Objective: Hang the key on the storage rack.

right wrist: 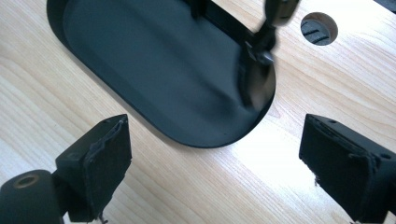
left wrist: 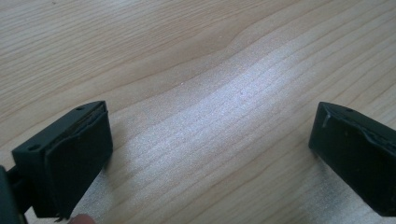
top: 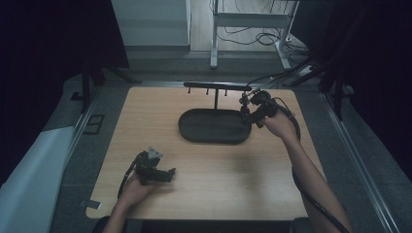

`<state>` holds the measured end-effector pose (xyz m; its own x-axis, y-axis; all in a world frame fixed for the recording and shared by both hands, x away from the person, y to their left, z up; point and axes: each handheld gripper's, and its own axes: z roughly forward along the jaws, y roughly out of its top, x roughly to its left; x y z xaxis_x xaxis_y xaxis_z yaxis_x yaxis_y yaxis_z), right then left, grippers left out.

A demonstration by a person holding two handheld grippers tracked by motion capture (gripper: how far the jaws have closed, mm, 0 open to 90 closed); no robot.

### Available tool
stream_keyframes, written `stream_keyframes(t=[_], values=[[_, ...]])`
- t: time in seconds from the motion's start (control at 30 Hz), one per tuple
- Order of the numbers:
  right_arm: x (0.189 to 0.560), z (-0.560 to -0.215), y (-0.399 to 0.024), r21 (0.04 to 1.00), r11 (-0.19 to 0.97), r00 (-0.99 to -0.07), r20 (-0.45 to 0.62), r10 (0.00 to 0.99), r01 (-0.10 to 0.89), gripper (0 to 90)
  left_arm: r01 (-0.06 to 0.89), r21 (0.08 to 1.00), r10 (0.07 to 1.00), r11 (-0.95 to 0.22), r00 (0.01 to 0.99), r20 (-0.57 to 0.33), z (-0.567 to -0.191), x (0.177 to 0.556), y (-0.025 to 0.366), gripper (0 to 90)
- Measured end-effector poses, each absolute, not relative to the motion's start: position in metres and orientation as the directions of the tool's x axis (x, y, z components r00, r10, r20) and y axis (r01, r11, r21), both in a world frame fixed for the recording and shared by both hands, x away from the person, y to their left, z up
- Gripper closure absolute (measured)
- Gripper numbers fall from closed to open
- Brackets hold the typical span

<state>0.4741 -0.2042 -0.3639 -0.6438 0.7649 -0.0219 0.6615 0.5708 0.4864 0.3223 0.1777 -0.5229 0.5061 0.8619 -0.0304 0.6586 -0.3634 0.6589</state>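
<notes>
fingers [right wrist: 105,163] of right gripper [top: 248,110] wide, empty, poised over end of black oval tray [top: 214,127] under hook stand [top: 216,87] | left gripper [top: 167,174] spread, empty, low over bare counter [top: 204,179] | step: approach | next: likely lower, align on tray rim

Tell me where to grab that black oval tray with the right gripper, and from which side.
Take the black oval tray by its raised rim at the rounded right end, probably coming down from above with one jaw inside and one outside. That end lies just ahead of the open right gripper. The rim looks thin and low, and the upright post with its crossbar crowds the far side.
</notes>
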Motion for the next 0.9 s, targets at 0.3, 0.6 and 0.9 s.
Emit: stream_keyframes(t=[0.3, 0.6, 0.9], values=[[0.464, -0.363, -0.213, 0.486, 0.576, -0.653, -0.014, 0.757, 0.657, 5.4, 0.659, 0.659, 0.862, -0.363, 0.506, -0.031, -0.523, 0.322, 0.178, 0.0], [0.454, -0.366, -0.220, 0.488, 0.574, -0.655, -0.007, 0.755, 0.657, 4.6, 0.660, 0.657, 0.862, -0.364, 0.506, -0.030, -0.523, 0.322, 0.178, 0.0], [0.443, -0.374, -0.235, 0.505, 0.564, -0.654, 0.001, 0.756, 0.653, 5.0, 0.661, 0.657, 0.862, -0.363, 0.505, -0.031, -0.523, 0.322, 0.178, 0.0]])
